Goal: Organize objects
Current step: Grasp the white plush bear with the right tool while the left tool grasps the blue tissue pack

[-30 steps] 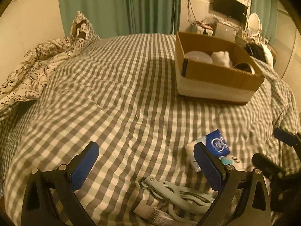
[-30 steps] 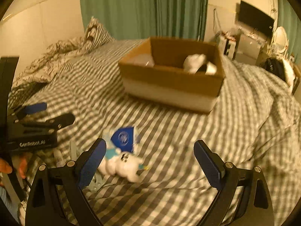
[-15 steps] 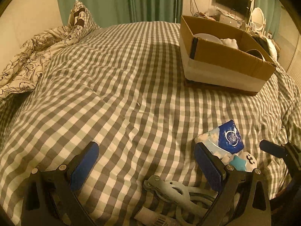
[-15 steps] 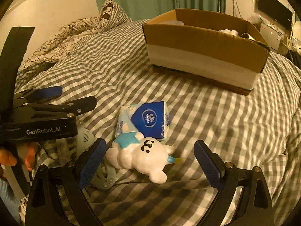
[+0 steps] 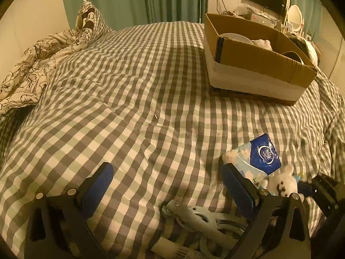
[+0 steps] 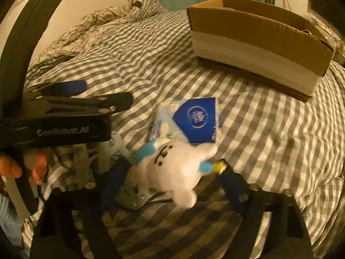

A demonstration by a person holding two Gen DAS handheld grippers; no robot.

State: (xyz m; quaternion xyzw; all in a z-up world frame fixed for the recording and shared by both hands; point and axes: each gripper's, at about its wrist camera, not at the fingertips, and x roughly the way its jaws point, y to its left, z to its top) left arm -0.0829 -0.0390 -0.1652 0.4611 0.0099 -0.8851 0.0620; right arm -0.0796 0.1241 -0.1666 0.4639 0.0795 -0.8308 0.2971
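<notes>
Left of the cardboard box [image 5: 254, 64], the checked bed [image 5: 129, 99] lies bare out to the floral duvet [image 5: 36, 69] at its edge. The left hand-held gripper [image 5: 168, 185] hangs wide, with a grey clamp tool [image 5: 194, 218] below it. Nearer than the box lies a tissue pack [image 6: 189, 120], touching a white plush toy [image 6: 172, 166] between the blurred fingers of the right hand-held gripper [image 6: 172, 185], spread wide. Only the left wrist view sees into the box: a white bowl [image 5: 236, 37], white cloth, a dark round thing.

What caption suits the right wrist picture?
Right gripper open around a white plush toy beside a tissue pack on a checked bed.
</notes>
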